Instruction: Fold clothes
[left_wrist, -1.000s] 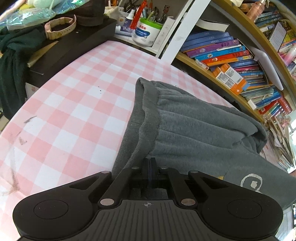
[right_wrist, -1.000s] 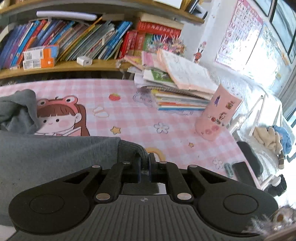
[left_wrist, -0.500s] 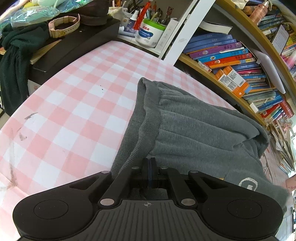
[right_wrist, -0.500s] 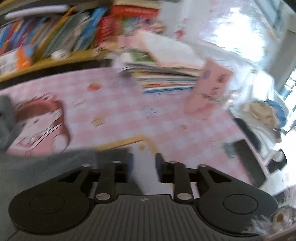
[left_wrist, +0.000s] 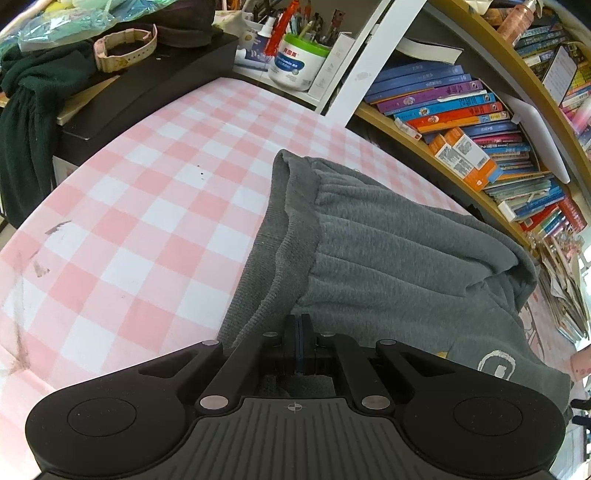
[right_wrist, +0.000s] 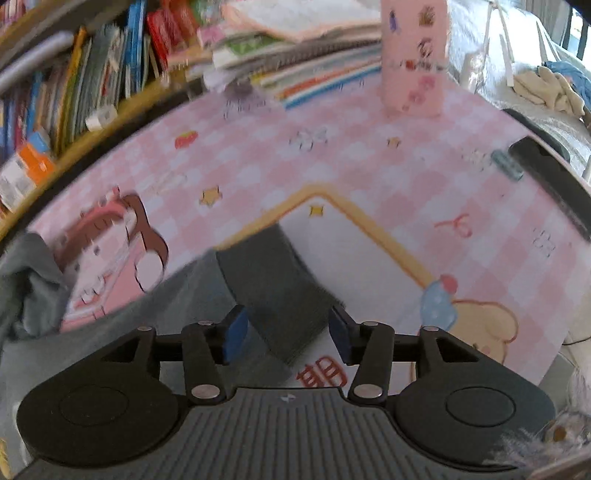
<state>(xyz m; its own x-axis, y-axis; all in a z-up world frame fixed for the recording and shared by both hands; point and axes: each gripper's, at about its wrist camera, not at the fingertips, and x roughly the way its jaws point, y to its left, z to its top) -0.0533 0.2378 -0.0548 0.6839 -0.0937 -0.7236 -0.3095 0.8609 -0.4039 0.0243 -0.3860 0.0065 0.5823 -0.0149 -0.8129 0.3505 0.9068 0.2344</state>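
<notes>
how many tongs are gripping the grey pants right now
1. The left tongs are shut on the grey pants at the waistband; the right tongs are open around a cuff, not gripping.

Blurred bookshelf (right_wrist: 74, 92) (titles unreadable)

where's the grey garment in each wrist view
Left wrist: the grey garment fills the centre and right of the picture, its ribbed band running up from the shut left gripper, which pinches it.
Right wrist: it lies at lower left, one ribbed end reaching between the open fingers of the right gripper, unheld.
Shared landmark: the pink checked tablecloth under the garment.
</notes>
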